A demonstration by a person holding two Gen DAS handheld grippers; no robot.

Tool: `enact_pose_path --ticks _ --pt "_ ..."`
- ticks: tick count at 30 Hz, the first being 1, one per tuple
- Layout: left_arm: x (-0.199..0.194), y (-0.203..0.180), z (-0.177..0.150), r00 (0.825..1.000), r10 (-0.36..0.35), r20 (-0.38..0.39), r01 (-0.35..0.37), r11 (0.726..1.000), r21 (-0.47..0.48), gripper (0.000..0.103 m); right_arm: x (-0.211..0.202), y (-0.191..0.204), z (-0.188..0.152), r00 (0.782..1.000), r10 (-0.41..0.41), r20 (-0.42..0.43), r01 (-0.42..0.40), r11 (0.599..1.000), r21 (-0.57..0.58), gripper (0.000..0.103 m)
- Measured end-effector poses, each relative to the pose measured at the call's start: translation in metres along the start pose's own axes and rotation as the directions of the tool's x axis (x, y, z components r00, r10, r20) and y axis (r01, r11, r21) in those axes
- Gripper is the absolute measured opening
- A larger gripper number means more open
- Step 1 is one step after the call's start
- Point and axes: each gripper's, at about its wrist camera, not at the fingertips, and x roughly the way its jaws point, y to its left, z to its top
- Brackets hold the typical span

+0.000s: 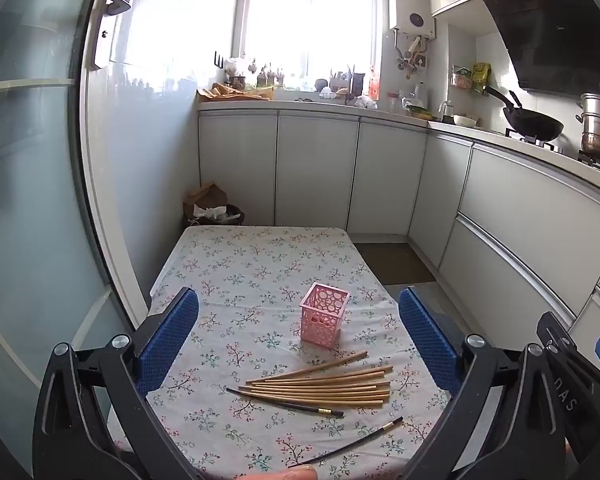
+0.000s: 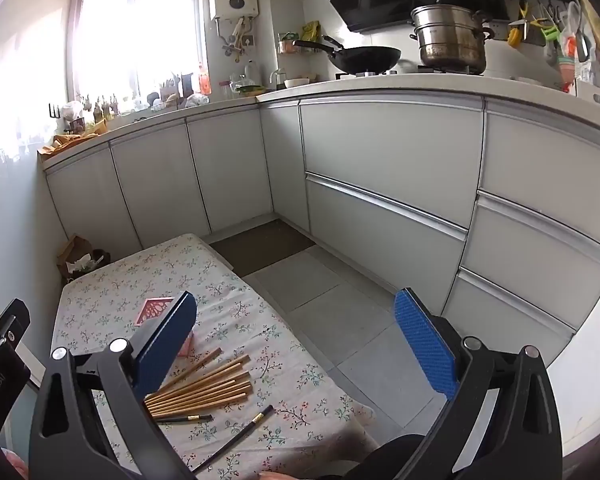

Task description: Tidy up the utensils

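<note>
A pink perforated holder (image 1: 324,315) stands upright on the floral tablecloth (image 1: 260,264). Several wooden chopsticks (image 1: 324,386) lie in a fan just in front of it, with two black chopsticks (image 1: 288,403) (image 1: 352,444) nearer me. My left gripper (image 1: 299,332) is open and empty, held above the table with the holder and chopsticks between its blue pads. My right gripper (image 2: 296,340) is open and empty, out over the table's right edge. In the right wrist view its left finger hides most of the holder (image 2: 153,311); the wooden chopsticks (image 2: 204,388) and a black chopstick (image 2: 236,438) show below.
The table's right edge (image 2: 284,320) drops to a grey tiled floor (image 2: 340,320). White cabinets (image 2: 380,184) run along the back and right. A wok (image 2: 364,58) and a steel pot (image 2: 450,40) stand on the stove. A bin with paper (image 1: 214,210) stands behind the table.
</note>
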Motion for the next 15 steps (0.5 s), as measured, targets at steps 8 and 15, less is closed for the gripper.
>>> enact_pose_path --ticks 8,15 --pt "0.002 -0.009 -0.003 1.0 0.001 0.0 -0.001 1.0 0.002 0.096 0.001 0.001 -0.002 1.0 0.003 -0.003 -0.003 1.0 0.002 0.097" --pt "0.002 -0.01 -0.003 1.0 0.002 -0.005 -0.002 1.0 0.004 0.096 0.003 0.0 -0.002 1.0 0.006 -0.008 -0.006 1.0 0.005 0.097"
